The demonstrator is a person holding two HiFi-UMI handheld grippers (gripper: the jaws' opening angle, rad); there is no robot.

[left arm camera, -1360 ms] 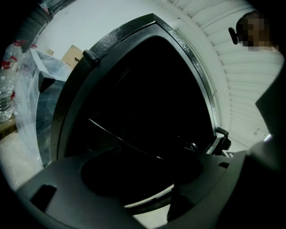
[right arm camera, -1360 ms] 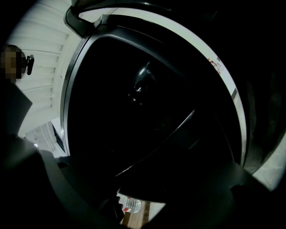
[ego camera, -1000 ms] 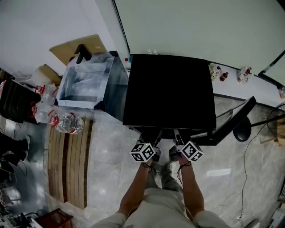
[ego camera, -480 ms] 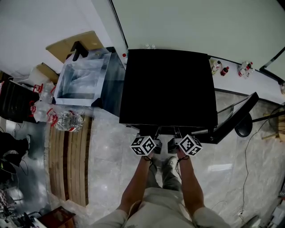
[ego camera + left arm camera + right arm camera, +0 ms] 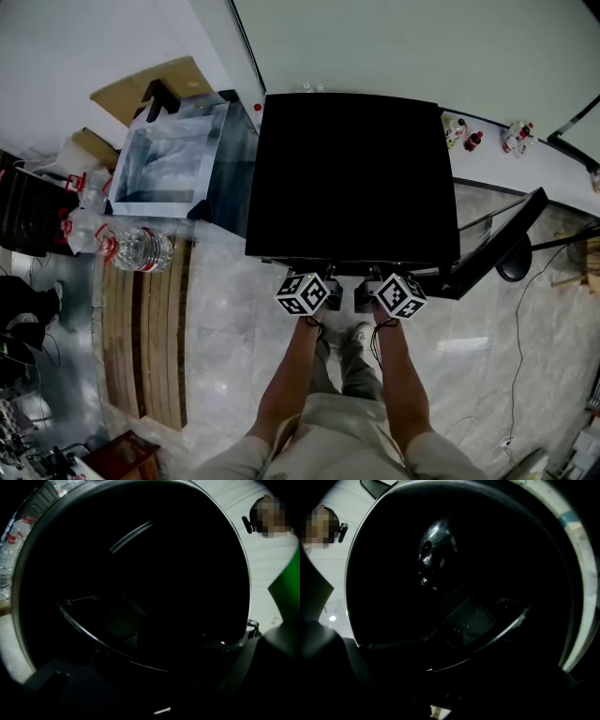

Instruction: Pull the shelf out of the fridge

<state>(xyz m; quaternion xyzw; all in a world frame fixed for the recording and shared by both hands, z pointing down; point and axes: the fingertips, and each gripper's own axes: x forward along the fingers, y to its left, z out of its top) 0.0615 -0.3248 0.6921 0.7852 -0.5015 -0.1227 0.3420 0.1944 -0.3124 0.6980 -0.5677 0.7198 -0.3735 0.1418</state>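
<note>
The person stands square to the black fridge (image 5: 352, 178), both forearms stretched straight forward and side by side, wrists almost level and dipping a little. The left gripper (image 5: 330, 289) and the right gripper (image 5: 367, 287) sit close together, with their fingers reaching in under the front edge of the fridge's top, which hangs just above them. The marker cubes ride on top, tilted slightly toward each other.

Inside, the shelf (image 5: 101, 639) is in the fridge, its pale front rim running across directly at the fingers of each gripper; the right gripper view shows the same rim (image 5: 487, 641). Both pairs of fingers have just been closing and stand about half narrowed with that rim at them. It is too dark in there to tell whether the pads actually press on it.

The fridge door (image 5: 497, 244) stands open, off to the right of the right fingers.
</note>
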